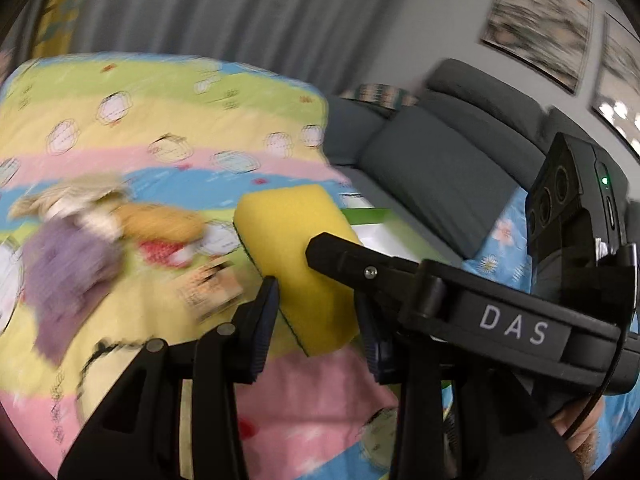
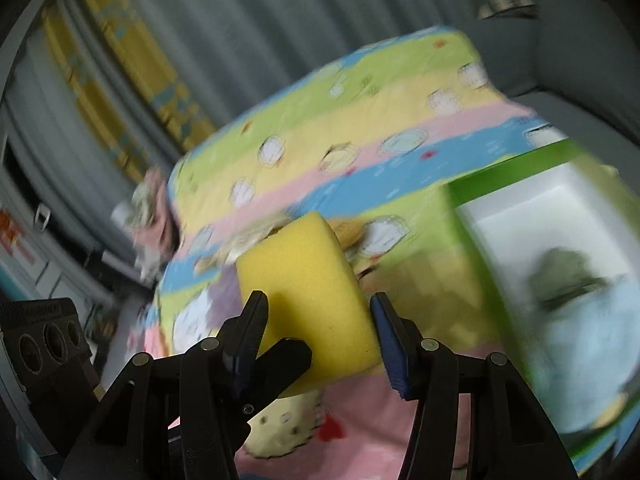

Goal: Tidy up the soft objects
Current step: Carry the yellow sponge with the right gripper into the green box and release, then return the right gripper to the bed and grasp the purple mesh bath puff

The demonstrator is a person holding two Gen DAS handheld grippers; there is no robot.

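Both grippers have the yellow sponge [image 1: 298,256] clamped between them, lifted above the striped bedspread [image 1: 160,92]: the left gripper [image 1: 316,320] pinches its narrow sides, the right gripper [image 2: 320,336] squeezes across its wider body. It looks light and springy, so it should give under the pads rather than slip, and a hold across the middle seems safest. Off to one side a pile of other soft things [image 1: 100,232] lies on the bedspread, blurred. In the right wrist view the green-rimmed white box [image 2: 520,168] sits just beside the sponge, something pale already inside. There is open room above the bed, though the box rim looks like the edge to clear.
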